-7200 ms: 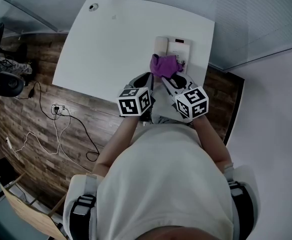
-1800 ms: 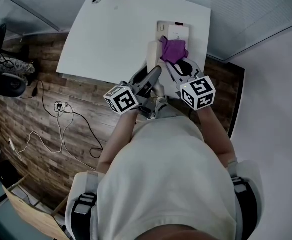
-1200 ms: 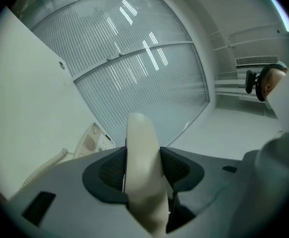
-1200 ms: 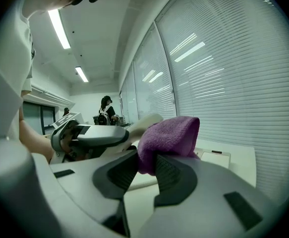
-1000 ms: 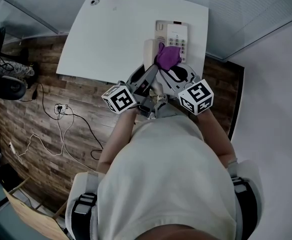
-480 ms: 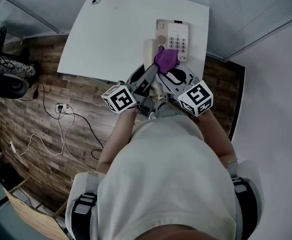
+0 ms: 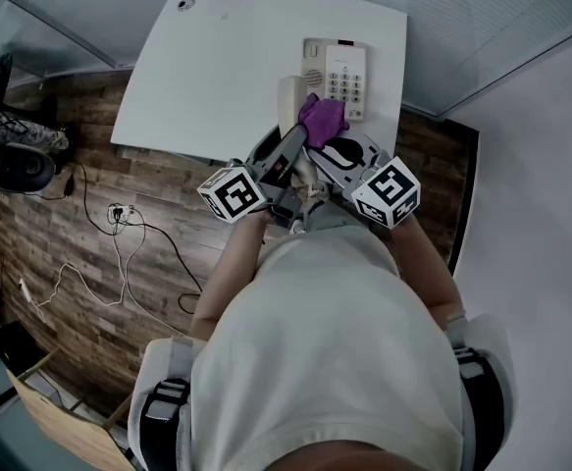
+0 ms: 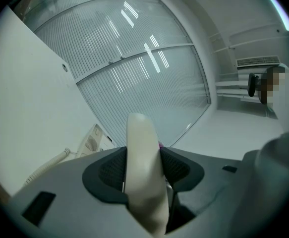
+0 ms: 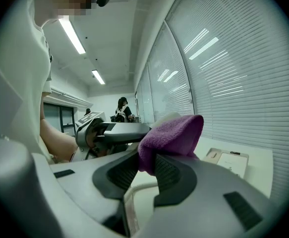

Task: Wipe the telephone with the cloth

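The beige telephone base (image 7: 337, 65) lies near the white table's (image 7: 217, 67) right edge, its keypad uncovered. My left gripper (image 7: 291, 137) is shut on the cream handset (image 7: 287, 101), which stands lifted off the cradle beside the base. The handset (image 8: 142, 172) fills the jaws of the left gripper (image 8: 143, 162), with the base (image 8: 92, 142) and its cord (image 8: 45, 165) beyond. My right gripper (image 7: 327, 145) is shut on the purple cloth (image 7: 322, 119), which is pressed against the handset's lower right side. In the right gripper view the cloth (image 9: 171, 135) bulges above the right gripper (image 9: 146, 170).
A round grommet (image 7: 185, 3) sits in the table's far left corner. Cables (image 7: 119, 234) trail over the wooden floor to the left. A slatted window wall (image 9: 223, 73) runs close behind the telephone base (image 9: 228, 161).
The handset left the cradle and now sits lifted in my left gripper. In the last second the cloth slid off the keypad toward me, onto the handset.
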### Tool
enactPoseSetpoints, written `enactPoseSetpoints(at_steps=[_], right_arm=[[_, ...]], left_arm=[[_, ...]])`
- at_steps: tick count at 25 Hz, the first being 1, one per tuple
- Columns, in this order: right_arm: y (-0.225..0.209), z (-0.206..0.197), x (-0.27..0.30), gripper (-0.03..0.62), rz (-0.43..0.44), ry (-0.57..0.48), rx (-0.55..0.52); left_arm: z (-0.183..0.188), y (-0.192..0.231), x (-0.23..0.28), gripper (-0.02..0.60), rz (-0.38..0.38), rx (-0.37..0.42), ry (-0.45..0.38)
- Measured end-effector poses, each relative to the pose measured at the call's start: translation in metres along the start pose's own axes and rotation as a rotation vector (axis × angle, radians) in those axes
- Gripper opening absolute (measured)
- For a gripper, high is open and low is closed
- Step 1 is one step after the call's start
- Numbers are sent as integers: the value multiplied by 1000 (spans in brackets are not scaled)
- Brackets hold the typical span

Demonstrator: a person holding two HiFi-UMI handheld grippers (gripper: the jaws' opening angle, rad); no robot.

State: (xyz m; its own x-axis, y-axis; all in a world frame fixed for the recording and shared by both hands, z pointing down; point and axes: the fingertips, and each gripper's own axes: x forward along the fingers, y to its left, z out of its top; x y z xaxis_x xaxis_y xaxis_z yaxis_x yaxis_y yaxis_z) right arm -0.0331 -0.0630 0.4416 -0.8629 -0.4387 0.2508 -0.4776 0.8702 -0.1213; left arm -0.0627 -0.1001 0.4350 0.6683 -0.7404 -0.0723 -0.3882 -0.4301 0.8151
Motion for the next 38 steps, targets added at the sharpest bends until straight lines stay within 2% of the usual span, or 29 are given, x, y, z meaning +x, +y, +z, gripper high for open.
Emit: enactPoseSetpoints(at_steps=[7, 13, 21, 38], right_arm=[[3, -5, -1, 101, 42, 20, -14], [13, -14, -5, 101, 90, 73, -77], [15, -22, -9, 100, 102, 104, -113], [24, -57, -19, 100, 109, 203, -68]], left_arm=[[4, 4, 1, 222, 19, 6, -22], [12, 7, -5, 222, 41, 8, -52], [17, 8, -7, 223, 56, 15, -71], [31, 9, -5, 222, 77, 2, -118]])
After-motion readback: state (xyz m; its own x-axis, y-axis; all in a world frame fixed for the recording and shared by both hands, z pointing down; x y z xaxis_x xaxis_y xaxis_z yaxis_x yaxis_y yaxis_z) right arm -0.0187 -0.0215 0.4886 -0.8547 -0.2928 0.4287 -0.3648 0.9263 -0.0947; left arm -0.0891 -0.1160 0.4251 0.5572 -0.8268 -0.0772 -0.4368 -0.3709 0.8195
